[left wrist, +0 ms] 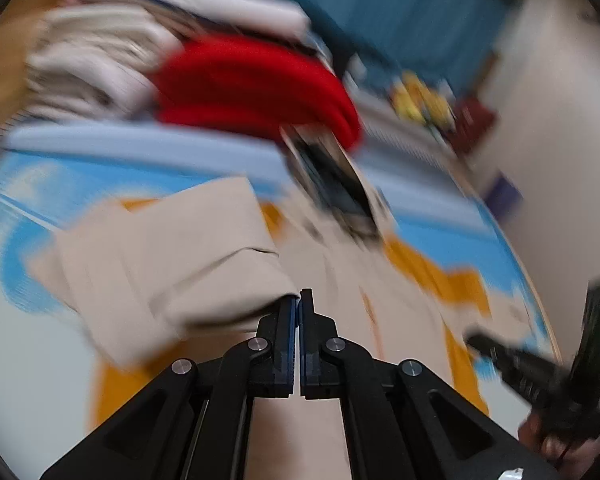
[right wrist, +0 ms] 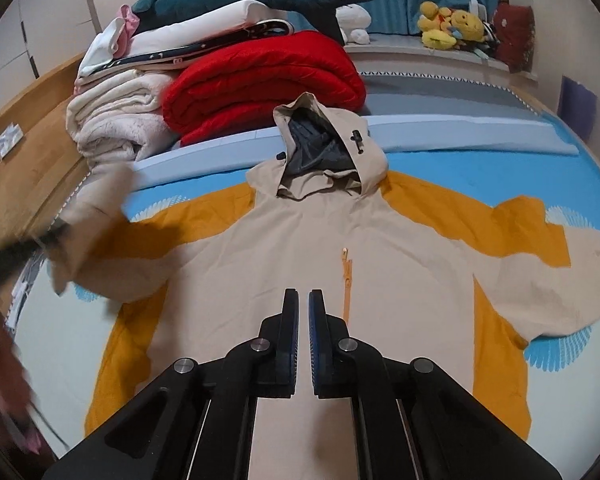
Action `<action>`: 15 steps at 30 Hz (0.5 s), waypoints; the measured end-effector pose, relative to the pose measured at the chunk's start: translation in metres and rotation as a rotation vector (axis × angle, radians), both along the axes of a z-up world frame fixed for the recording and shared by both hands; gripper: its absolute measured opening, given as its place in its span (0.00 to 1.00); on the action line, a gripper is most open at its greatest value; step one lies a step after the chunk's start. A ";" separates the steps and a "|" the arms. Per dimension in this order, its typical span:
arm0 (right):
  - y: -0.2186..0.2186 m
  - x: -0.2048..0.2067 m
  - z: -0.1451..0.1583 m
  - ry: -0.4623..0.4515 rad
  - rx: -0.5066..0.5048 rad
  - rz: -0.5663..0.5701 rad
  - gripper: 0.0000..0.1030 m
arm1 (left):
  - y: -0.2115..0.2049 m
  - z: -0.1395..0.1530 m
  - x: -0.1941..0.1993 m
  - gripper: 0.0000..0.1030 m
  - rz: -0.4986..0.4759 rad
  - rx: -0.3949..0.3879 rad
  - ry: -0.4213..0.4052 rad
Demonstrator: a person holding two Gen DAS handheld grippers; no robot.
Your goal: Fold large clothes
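Note:
A beige and orange hooded jacket (right wrist: 340, 248) lies flat, front up, on the bed, hood (right wrist: 324, 152) toward the headboard. My left gripper (left wrist: 300, 300) is shut on the jacket's left sleeve (left wrist: 172, 264) and holds it lifted and folded over; in the right wrist view that sleeve (right wrist: 100, 216) is raised and blurred at the left. My right gripper (right wrist: 304, 300) hovers over the jacket's chest beside the orange zipper (right wrist: 346, 276), jaws nearly closed and holding nothing. The jacket's right sleeve (right wrist: 560, 276) lies spread out flat.
A red folded quilt (right wrist: 260, 88) and a stack of white blankets (right wrist: 116, 120) sit at the head of the bed. Plush toys (right wrist: 448, 24) line the window ledge. The blue patterned sheet (right wrist: 500, 176) surrounds the jacket. A wooden bed frame (right wrist: 28, 160) runs along the left.

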State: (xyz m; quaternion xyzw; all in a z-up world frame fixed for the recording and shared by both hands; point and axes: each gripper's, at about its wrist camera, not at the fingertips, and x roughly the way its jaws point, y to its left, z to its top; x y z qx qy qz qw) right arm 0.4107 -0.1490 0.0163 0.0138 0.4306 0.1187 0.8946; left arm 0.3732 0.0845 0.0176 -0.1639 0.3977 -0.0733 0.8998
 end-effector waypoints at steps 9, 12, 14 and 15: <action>-0.005 0.009 -0.022 0.094 0.026 -0.008 0.14 | 0.017 -0.051 0.035 0.24 0.010 -0.111 0.415; 0.003 0.013 -0.031 0.112 0.027 0.004 0.14 | 0.038 -0.046 0.032 0.36 0.027 -0.036 0.374; 0.012 0.014 -0.037 0.127 0.037 0.027 0.14 | 0.050 -0.061 0.040 0.39 0.056 0.043 0.414; 0.018 0.013 -0.039 0.128 0.039 0.045 0.14 | 0.061 -0.076 0.043 0.39 0.085 0.045 0.459</action>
